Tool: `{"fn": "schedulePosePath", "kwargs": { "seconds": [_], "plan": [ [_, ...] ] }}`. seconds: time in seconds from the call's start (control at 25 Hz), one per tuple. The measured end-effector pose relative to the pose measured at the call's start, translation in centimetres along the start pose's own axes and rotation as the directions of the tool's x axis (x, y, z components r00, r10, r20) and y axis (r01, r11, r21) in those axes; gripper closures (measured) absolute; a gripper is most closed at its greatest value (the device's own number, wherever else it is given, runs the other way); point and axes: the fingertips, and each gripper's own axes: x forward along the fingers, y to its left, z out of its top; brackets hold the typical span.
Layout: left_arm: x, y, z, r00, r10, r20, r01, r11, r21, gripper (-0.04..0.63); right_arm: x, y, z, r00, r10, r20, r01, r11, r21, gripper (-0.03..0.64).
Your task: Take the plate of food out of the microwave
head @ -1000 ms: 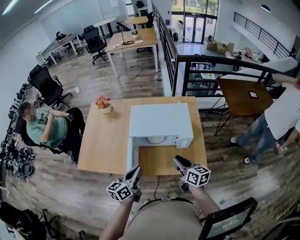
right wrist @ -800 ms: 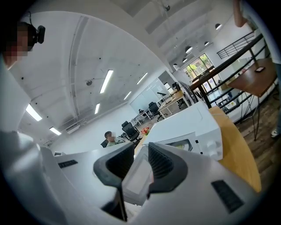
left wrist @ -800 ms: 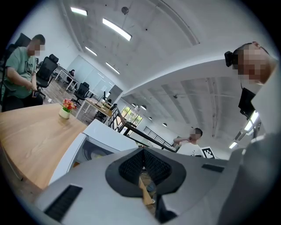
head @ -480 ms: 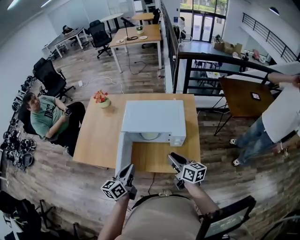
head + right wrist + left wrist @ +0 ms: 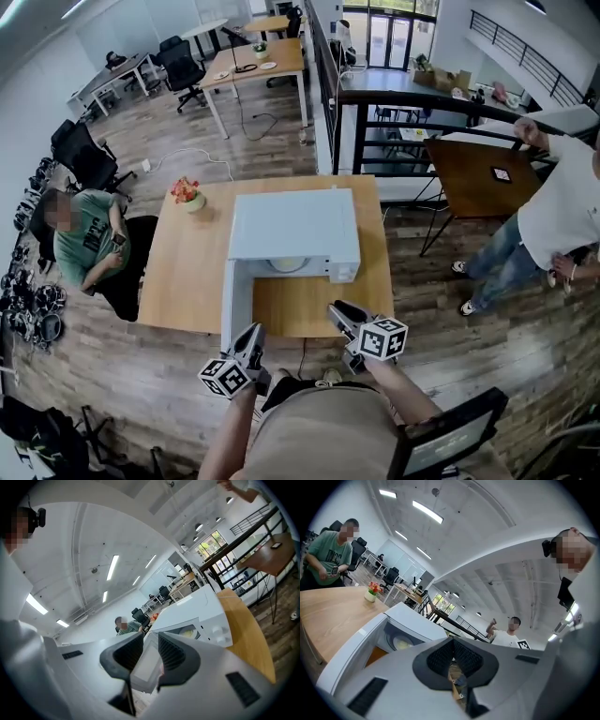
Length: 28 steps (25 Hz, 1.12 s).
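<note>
- White box-shaped microwave (image 5: 291, 220) sits on light wooden table (image 5: 187, 272), front facing the person w/ the grippers.
- Microwave door (image 5: 236, 305) open, swung out on the left side.
- Round pale plate of food (image 5: 286, 265) is inside the cavity, on its floor; nothing touches it.
- L gripper (image 5: 251, 330): jaws clenched tight, nothing between them. It hangs just off the table's near edge, beside the door's outer end.
- R gripper (image 5: 336, 309): jaws a narrow gap apart, gripping nothing. It's over the near table edge, in front of the cavity, apart from the plate.
- Small pot w/ red-orange flowers (image 5: 187, 194) at the far-left table corner.
- Seated person in green shirt (image 5: 84, 244) left of the table; standing person in white shirt (image 5: 562, 211) at right.
</note>
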Motion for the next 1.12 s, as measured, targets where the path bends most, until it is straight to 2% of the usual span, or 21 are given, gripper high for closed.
{"fn": "schedulePosePath", "kwargs": {
  "seconds": [0.48,0.68,0.92,1.12],
  "plan": [
    [0.6,2.6,2.9,0.988,-0.118,-0.104,0.121,0.992,0.022,0.592,2.6,1.5,0.2,0.989,-0.124,0.086,0.119,0.991,0.057,0.53],
    [0.4,4.2,5.0,0.98,-0.162,-0.117,0.169,0.984,0.051,0.592,5.3,2.4,0.5,0.979,-0.173,0.113,0.165,0.984,0.073,0.529],
    [0.0,7.0,5.2,0.979,-0.164,-0.125,0.167,0.986,0.017,0.592,8.1,1.1,-1.4,0.96,-0.267,0.082,0.256,0.959,0.121,0.531],
    [0.4,9.4,5.6,0.984,-0.129,-0.125,0.131,0.991,0.011,0.592,12.2,-3.1,-3.2,0.944,-0.325,0.054,0.308,0.929,0.205,0.531]
  ]
}}
